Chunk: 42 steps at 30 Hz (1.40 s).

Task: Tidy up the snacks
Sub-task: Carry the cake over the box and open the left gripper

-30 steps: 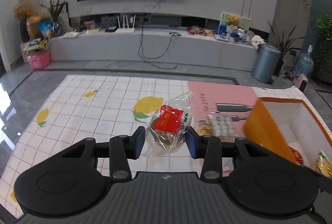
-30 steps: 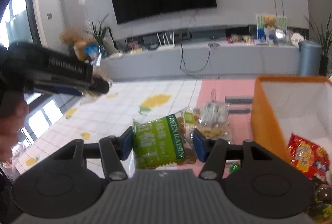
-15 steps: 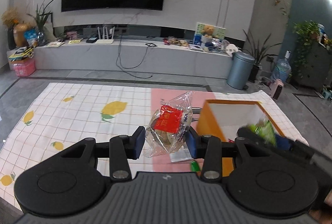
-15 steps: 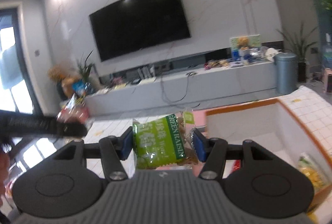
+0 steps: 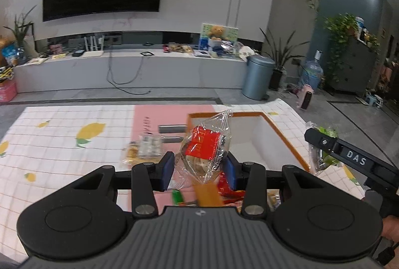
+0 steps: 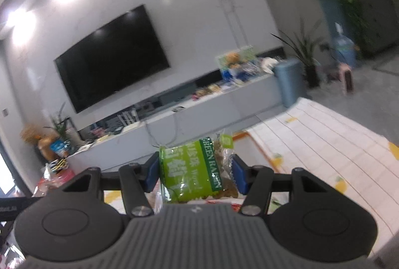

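My left gripper (image 5: pixel 199 170) is shut on a clear snack bag with a red label (image 5: pixel 205 149), held above the near corner of an orange box with a white inside (image 5: pixel 269 139). My right gripper (image 6: pixel 195 174) is shut on a green raisin packet (image 6: pixel 192 171), tilted, with the box's orange rim (image 6: pixel 256 144) just behind it. In the left wrist view the right gripper (image 5: pixel 321 144) comes in from the right over the box's right wall, the green packet (image 5: pixel 324 157) hanging in it. A clear pack of small snacks (image 5: pixel 147 148) lies on the pink strip.
The table wears a white checked cloth with lemons (image 5: pixel 74 142) and a pink strip (image 5: pixel 172 114). Red and green wrappers (image 5: pixel 224 190) lie by the box's near end. A small green item (image 5: pixel 176 195) lies on the pink strip. Beyond are a TV bench (image 5: pixel 129 69) and a grey bin (image 5: pixel 258 77).
Both grippers have swung right toward the orange box, each keeping its packet. The right gripper rolled and now hangs over the box's right wall; the left one is at its near corner.
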### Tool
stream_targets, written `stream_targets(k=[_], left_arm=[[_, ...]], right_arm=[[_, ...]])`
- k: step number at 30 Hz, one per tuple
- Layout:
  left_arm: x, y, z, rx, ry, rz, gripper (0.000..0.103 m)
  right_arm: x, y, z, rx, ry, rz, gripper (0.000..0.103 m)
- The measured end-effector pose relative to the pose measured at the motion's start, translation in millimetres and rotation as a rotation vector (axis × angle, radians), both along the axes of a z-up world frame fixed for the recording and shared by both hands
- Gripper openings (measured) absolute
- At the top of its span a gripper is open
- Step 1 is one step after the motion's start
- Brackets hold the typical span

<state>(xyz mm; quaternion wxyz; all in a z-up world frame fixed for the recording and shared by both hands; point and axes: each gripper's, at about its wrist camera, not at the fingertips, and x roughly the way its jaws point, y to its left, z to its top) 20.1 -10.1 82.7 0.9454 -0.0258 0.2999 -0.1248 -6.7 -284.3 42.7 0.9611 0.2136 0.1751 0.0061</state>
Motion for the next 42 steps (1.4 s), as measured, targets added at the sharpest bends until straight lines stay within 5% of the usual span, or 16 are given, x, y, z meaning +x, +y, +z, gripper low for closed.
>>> stream_targets(k=[26, 33, 42], left_arm=[[108, -102, -102, 0.197, 0.280, -0.064, 0.048], [107, -95, -97, 0.136, 0.271, -0.063, 0.076], [92, -85, -79, 0.089, 0.256, -0.072, 0.081]], right_arm=[[73, -38, -57, 0.221, 0.124, -0.077, 0.057], [75, -34, -59, 0.212, 0.137, -0.087, 0.057], [72, -33, -52, 0.182, 0.128, -0.089, 0.057]])
